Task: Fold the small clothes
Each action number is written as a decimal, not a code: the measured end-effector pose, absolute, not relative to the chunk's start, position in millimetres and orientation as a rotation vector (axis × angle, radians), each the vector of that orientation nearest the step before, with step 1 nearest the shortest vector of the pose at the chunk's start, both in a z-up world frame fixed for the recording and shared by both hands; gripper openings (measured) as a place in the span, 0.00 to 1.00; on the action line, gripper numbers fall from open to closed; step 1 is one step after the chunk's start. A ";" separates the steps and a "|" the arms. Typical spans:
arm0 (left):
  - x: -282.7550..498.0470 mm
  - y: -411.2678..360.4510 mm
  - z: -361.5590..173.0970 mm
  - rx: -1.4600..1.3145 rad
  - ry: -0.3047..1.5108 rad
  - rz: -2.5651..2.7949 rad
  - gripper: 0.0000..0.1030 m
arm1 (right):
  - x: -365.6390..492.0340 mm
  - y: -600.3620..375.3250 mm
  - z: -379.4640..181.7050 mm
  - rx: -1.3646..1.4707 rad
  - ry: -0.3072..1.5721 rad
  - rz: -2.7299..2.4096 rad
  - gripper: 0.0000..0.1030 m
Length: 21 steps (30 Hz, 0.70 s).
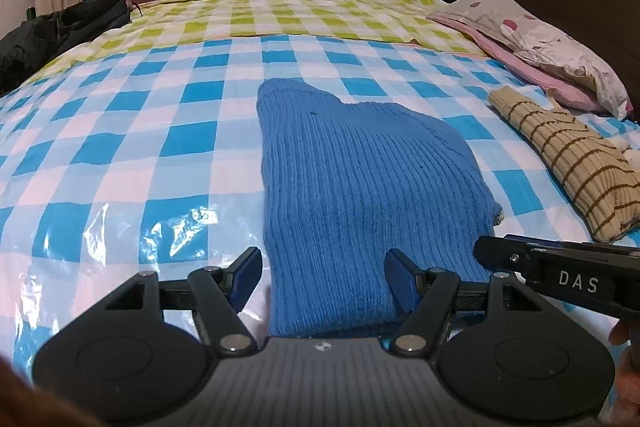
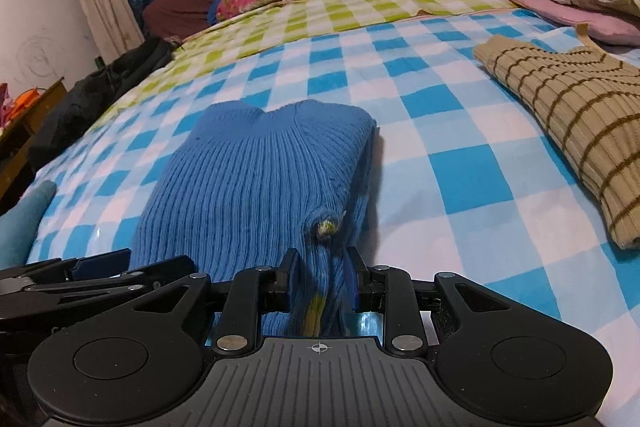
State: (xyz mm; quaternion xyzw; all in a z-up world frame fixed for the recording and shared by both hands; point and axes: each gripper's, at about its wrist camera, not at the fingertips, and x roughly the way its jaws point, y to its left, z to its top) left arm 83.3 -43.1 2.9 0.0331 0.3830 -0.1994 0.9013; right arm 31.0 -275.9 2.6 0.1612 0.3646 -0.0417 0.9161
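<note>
In the middle of the bed (image 1: pixel 120 131), the left wrist view shows the left gripper (image 1: pixel 322 281) with fingers wide apart around the blue sweater's (image 1: pixel 360 179) near edge, not pinching, and the right wrist view shows the right gripper (image 2: pixel 322 283) squeezing that sweater's bunched near corner.

A bed (image 1: pixel 120 147) is covered by checked sheeting; a blue knit (image 1: pixel 360 179), striped knit (image 1: pixel 572 163) and pillow (image 1: pixel 552 51) are laid on it.
</note>
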 end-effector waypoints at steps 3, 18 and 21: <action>80.7 -41.9 3.3 0.060 0.795 -0.419 0.71 | 24.4 -271.3 5.5 0.319 0.745 -0.086 0.25; 70.2 -32.8 4.2 0.032 0.805 -0.430 0.71 | 18.4 -257.5 8.2 0.258 0.783 -0.107 0.27; 69.8 -31.9 4.0 0.030 0.805 -0.430 0.71 | 17.7 -255.9 7.6 0.254 0.786 -0.111 0.28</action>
